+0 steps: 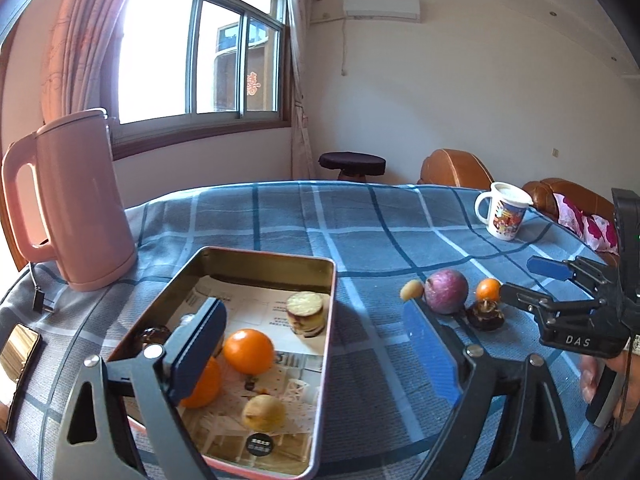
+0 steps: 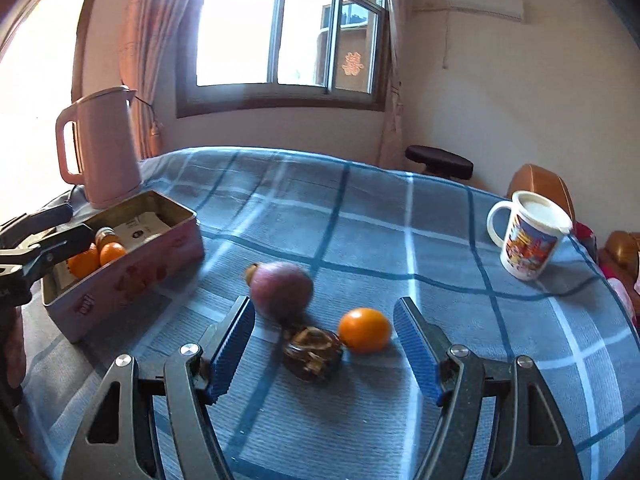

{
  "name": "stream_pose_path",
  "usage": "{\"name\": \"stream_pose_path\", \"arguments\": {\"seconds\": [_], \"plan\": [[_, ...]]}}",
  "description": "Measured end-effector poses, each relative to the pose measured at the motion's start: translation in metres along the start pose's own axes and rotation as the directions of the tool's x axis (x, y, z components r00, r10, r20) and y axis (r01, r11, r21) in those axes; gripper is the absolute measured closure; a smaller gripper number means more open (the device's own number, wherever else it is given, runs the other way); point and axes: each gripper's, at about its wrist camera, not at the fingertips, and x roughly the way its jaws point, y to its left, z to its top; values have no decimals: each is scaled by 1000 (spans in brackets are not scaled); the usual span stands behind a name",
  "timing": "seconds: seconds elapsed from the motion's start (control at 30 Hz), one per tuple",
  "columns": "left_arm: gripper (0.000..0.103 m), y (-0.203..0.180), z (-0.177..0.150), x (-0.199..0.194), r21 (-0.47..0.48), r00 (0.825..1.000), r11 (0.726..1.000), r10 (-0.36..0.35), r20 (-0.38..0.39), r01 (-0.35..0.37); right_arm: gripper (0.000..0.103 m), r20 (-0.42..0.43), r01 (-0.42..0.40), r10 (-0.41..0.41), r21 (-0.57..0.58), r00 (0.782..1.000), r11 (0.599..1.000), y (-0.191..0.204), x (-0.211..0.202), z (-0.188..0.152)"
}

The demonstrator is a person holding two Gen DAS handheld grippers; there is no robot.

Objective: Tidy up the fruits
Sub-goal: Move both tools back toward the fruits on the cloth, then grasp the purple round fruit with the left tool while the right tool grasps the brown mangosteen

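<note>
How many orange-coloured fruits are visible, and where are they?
3. Two oranges lie inside the tin box: one in the open, one partly behind the left gripper. A smaller one sits on the tablecloth. More may be hidden.

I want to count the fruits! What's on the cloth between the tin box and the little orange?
In the right wrist view, the purple fruit sits between tin box and little orange.

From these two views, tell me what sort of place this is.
Most likely a room in a home. A table under a blue checked cloth carries a pink kettle and a printed mug, and a curtained window and a wall air conditioner are behind it.
</note>
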Motion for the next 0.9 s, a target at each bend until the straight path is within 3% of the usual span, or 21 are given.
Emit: {"name": "stream_pose_path", "arguments": {"seconds": [0.37,0.53,0.6,0.77,0.9], "plan": [[6,-39,8,25,96,999,995,-11,-30,14,33,-143,-75,73,-8,987,997,-1,23,-12],[6,-50,5,35,123,998,992,-27,-65,35,44,-206,-114,111,-5,972,993,2,36,-13],[6,-53,4,38,126,996,991,-36,-80,46,44,-213,-120,116,-6,970,993,2,39,-12],[6,-57,3,39,126,995,990,-51,-91,62,57,-242,-89,75,-51,967,995,7,44,-14],[6,-61,8,40,128,994,989,-59,-96,71,58,-211,-99,90,-32,973,995,3,38,-14]]}}
